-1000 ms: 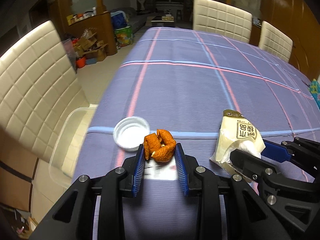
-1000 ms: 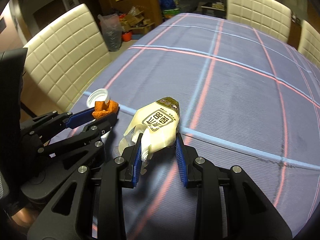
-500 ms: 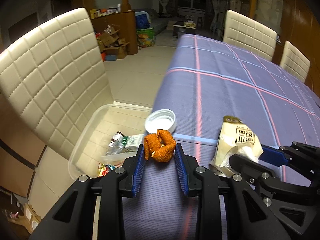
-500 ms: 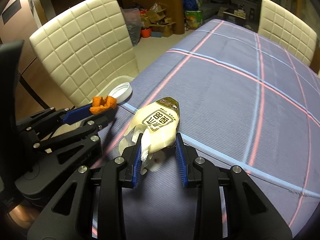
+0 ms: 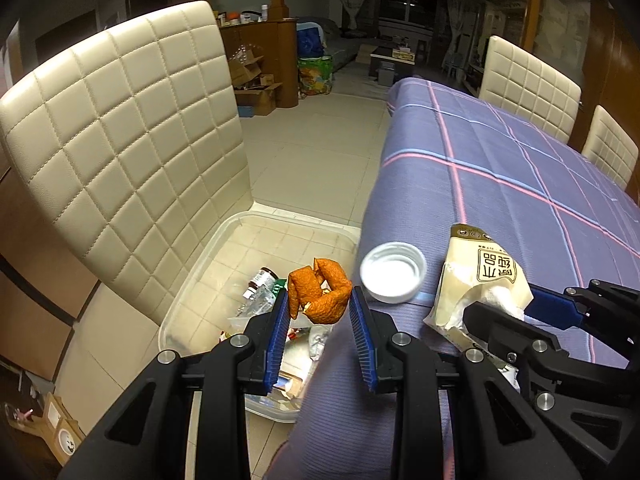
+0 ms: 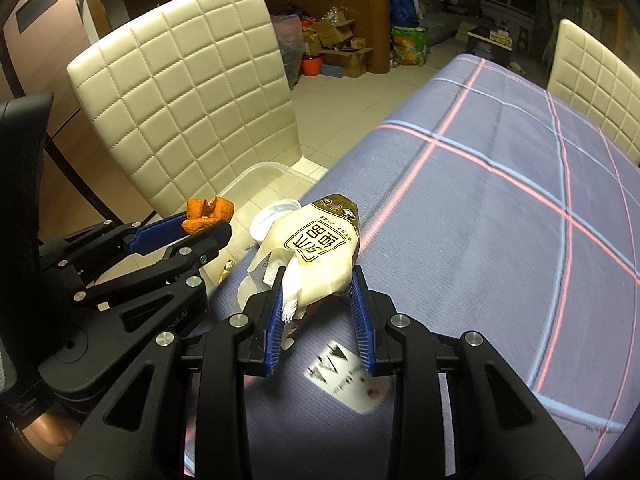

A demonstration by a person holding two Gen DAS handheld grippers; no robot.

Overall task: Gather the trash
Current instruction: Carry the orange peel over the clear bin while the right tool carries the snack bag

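Note:
My left gripper [image 5: 319, 307] is shut on a curled orange peel [image 5: 319, 295] and holds it over the clear plastic bin [image 5: 208, 256] on the floor beside the table. The bin holds a small bottle and several wrappers. My right gripper [image 6: 318, 288] is shut on a cream food wrapper [image 6: 320, 252] with dark print, held above the table's left edge. The wrapper also shows in the left wrist view [image 5: 480, 280], and the peel in the right wrist view [image 6: 208, 214]. A white round lid [image 5: 393, 277] lies at the table edge.
A purple checked tablecloth [image 5: 500, 184] covers the table. A cream quilted chair [image 5: 120, 152] stands right behind the bin. More cream chairs [image 5: 528, 84] stand on the far side. A printed paper slip [image 6: 344, 376] lies on the cloth under my right gripper. Boxes and bags clutter the far floor.
Both grippers have moved left, from over the table toward its edge. The peel now hangs over the bin; the wrapper nears the table's edge. Both grips are unchanged.

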